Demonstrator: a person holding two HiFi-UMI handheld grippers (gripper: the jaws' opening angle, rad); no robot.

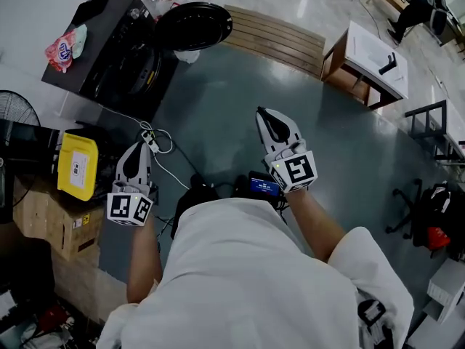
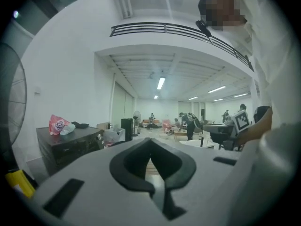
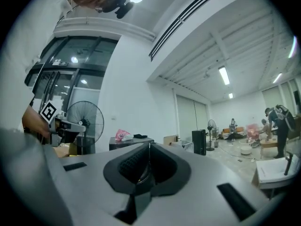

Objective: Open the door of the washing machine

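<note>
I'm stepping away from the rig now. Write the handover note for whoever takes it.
Left gripper: jaws shut, nothing between them.
Right gripper: jaws together, empty.
Both are held in front of the person over the floor, well short of the machine.
Washing machine: dark, at upper left in the head view, with a pink bag on top.
Door: the round black door appears swung out from the front.
Done: the door looks open.
Left: apparently nothing; confirm it is fully open.
</note>
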